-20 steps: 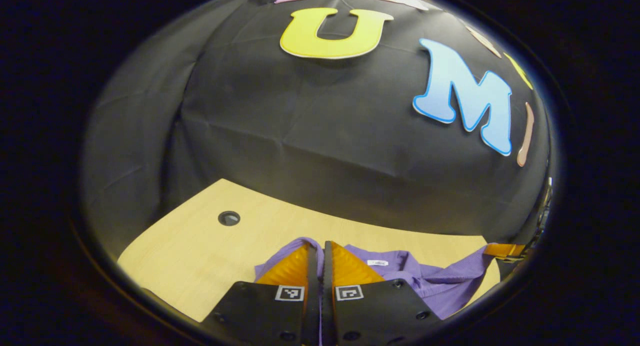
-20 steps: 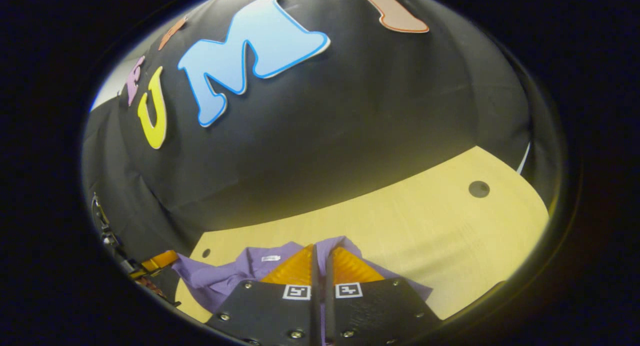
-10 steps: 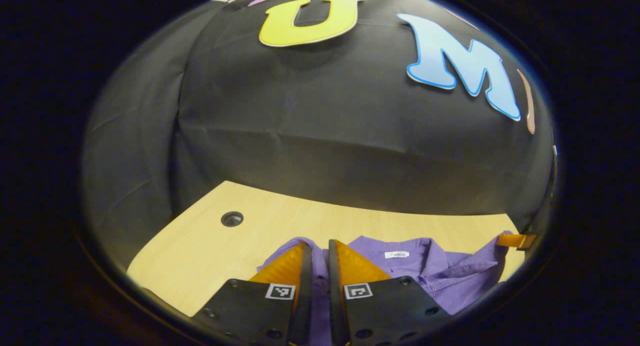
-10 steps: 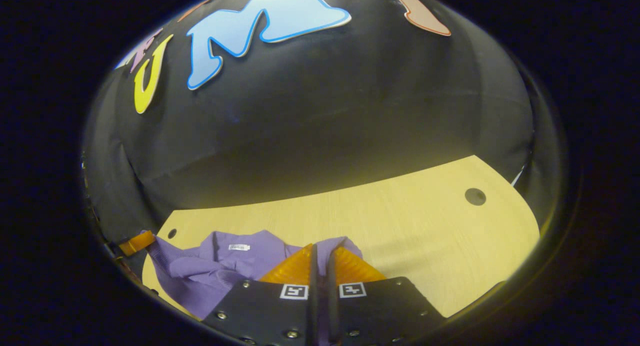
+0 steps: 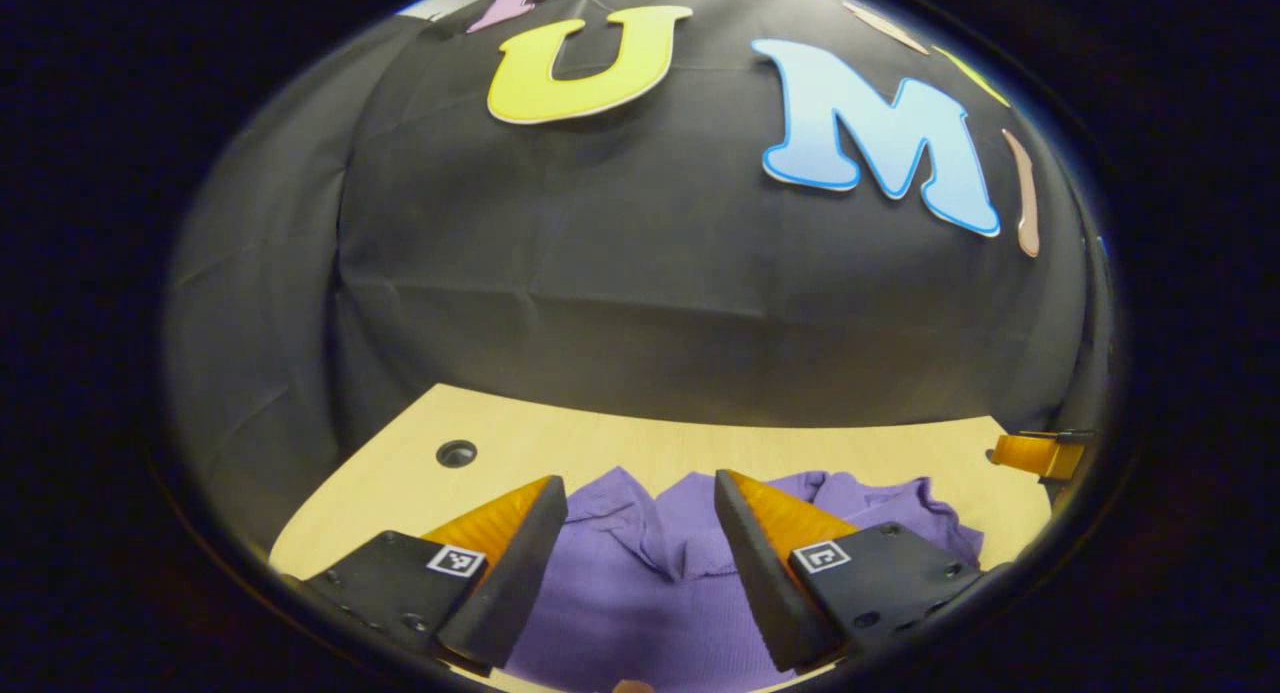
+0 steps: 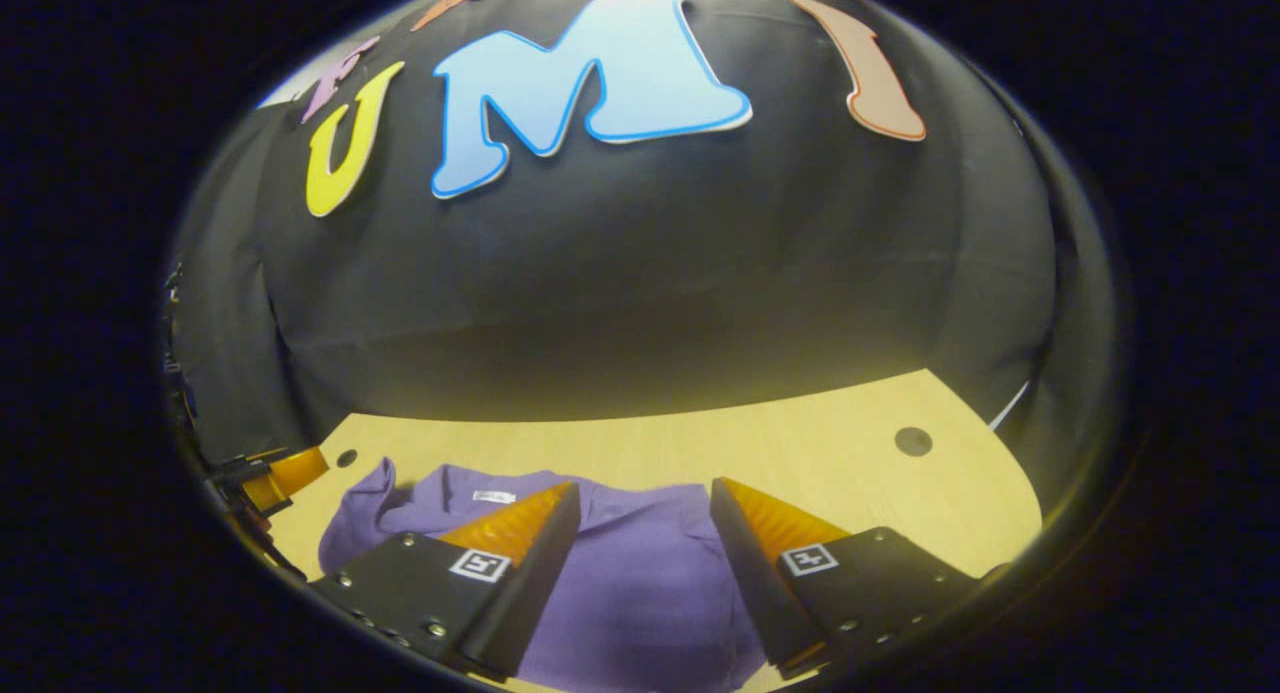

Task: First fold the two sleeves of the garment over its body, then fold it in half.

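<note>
Both my grippers have let go since half a second ago: left gripper [image 5: 640,498] and right gripper [image 6: 640,503] now gape wide, holding nothing, the purple garment [image 6: 640,583] lying on the table [image 6: 800,453] directly beneath them.

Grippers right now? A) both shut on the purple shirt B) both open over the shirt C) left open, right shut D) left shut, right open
B: the left gripper and the right gripper each show their fingers spread apart, with the purple shirt lying on the table in the gap.
</note>
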`<state>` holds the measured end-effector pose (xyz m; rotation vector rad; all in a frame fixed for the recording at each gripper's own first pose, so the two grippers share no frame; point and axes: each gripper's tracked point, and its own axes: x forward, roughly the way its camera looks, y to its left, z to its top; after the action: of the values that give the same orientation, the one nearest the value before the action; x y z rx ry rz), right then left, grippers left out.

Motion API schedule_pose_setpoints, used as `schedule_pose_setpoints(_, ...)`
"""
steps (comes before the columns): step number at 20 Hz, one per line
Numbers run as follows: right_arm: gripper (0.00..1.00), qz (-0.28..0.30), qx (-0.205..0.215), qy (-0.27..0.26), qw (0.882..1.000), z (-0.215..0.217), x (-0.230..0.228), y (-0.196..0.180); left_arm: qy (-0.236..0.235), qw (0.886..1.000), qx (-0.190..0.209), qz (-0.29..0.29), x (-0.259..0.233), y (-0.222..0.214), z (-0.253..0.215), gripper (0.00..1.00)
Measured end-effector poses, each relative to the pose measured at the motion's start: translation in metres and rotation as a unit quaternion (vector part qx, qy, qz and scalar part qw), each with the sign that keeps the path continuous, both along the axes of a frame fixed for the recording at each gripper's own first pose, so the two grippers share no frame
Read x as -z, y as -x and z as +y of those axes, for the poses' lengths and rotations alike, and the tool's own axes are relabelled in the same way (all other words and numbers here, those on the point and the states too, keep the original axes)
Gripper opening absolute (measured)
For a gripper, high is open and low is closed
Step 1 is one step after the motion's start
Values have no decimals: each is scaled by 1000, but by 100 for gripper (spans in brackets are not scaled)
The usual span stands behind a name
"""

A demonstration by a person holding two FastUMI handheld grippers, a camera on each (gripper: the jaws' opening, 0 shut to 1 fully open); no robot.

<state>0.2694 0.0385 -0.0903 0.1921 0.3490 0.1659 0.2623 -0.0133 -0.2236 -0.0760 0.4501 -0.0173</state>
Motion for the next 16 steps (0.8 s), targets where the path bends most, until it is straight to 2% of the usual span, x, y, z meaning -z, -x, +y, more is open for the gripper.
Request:
schedule_pose_setpoints(1,89,-6,2,7,1000,1,-6,7,1,1000,4,-7,-7,5,0,98)
schedule_pose_setpoints(5,89,-40,17,48,998,1,-34,44,5,999,17,-40,-40,30,0,98)
schedule_pose_setpoints(7,89,-67,29,73,995,2,-54,66,-1,997,27,-69,-63,46,1,95)
schedule_pose_setpoints(9,89,-95,41,92,990,5,-75,90,-4,995,37,-95,-86,64,2,97)
schedule_pose_setpoints(16,87,-146,77,108,980,15,-123,178,17,988,62,-141,-141,126,4,95)
